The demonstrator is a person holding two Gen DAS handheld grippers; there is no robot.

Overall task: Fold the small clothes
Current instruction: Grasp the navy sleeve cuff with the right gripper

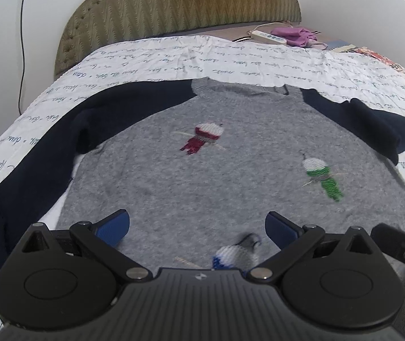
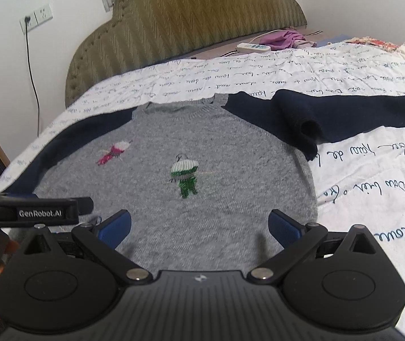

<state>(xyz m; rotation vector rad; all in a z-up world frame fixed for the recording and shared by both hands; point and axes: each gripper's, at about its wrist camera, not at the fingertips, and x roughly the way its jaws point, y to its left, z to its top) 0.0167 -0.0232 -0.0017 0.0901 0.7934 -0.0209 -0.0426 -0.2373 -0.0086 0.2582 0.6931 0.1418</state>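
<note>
A small grey knit sweater (image 1: 231, 176) with navy sleeves lies flat, front up, on the white bedspread, neck towards the headboard. It carries small knitted figures in red, green and blue. It also shows in the right wrist view (image 2: 202, 199). Its left sleeve (image 1: 26, 170) stretches out and down; its right sleeve (image 2: 344, 116) lies out to the right with a fold near the armpit. My left gripper (image 1: 196, 226) is open and empty, low over the sweater's hem. My right gripper (image 2: 199, 227) is open and empty, over the hem further right. The left gripper's body (image 2: 26, 213) shows at the right view's left edge.
The white bedspread with blue script (image 2: 373, 170) covers the bed. An olive padded headboard (image 1: 179, 2) stands behind. A white power strip (image 1: 267, 37) and purple cloth (image 1: 293, 35) lie at the far right. A wall socket with a black cable (image 2: 32, 22) is on the left.
</note>
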